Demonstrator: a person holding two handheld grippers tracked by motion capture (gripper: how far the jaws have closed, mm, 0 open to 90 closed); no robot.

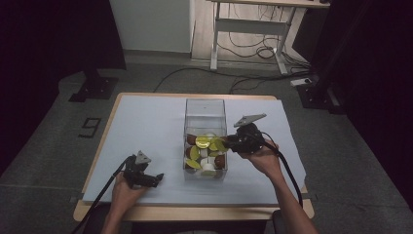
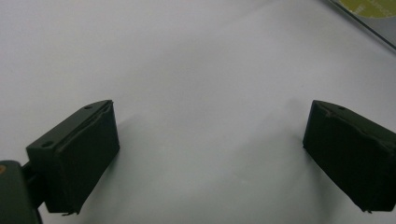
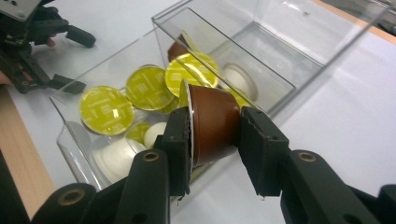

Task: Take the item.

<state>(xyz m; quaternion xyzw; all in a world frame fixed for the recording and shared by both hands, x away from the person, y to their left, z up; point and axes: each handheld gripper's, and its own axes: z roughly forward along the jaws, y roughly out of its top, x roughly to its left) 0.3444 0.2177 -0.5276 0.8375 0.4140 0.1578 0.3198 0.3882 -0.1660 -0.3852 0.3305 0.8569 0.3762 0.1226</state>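
Here, a table (image 1: 146, 117) covered by a pale sheet carries everything, with a wooden edge showing along the near side. Near its middle stands a clear plastic box (image 1: 205, 109), tall and open at the top, its nearer half heaped with coffee capsules (image 1: 207, 153): some brown-bodied, some white, many showing round yellow-green foil lids.

The right gripper (image 1: 229, 142) is held at the box's right wall, about level with the heap. In the right gripper view its two black jaws are clamped on a brown capsule (image 3: 212, 126), one pad against the rim at the yellow lid, the other against the narrower base. The capsule lies on its side between the pads, just above the box's near wall, with the other capsules (image 3: 126, 107) lying below and beyond it inside the box.

The left gripper (image 1: 158, 179) rests on the sheet near the table's front left, well apart from the box. Its jaws stand wide with nothing between them but bare sheet.
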